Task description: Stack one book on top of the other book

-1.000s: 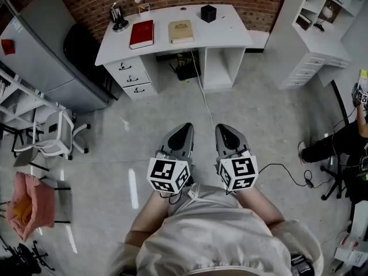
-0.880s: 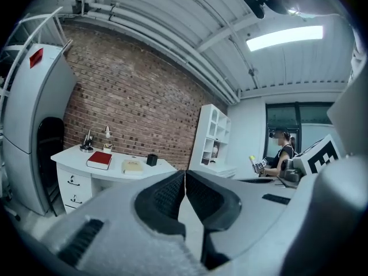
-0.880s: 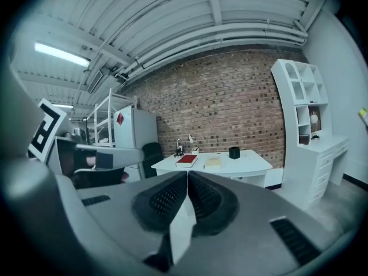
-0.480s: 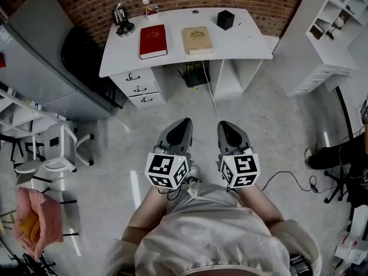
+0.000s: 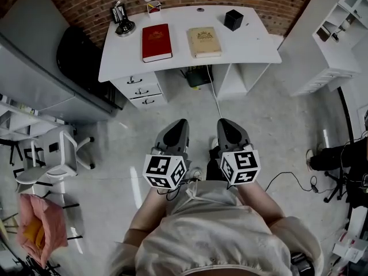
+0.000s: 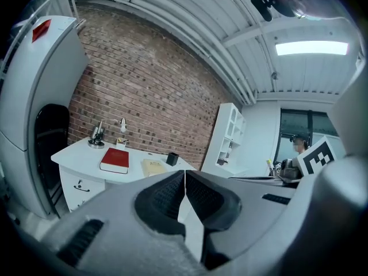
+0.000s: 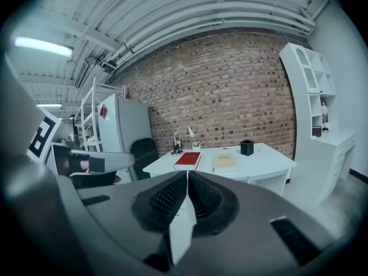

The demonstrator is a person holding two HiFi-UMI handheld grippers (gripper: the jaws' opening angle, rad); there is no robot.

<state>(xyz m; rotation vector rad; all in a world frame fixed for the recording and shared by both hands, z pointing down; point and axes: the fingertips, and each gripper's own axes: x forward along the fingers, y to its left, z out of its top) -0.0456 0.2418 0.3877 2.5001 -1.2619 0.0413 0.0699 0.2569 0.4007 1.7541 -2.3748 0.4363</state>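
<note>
Desk (image 5: pixel 247 42) nearer now, bearing one red book (image 5: pixel 156 42), one tan book (image 5: pixel 203 41).

Desk (image 5: pixel 123 56) in all three views

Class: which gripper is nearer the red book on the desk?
Left. Both hang over the floor, well short of the desk. The left gripper lines up between the red book and tan book; the right gripper sits further right, past both.

No legible text, red book (image 5: pixel 156 42) cover print unreadable
</note>
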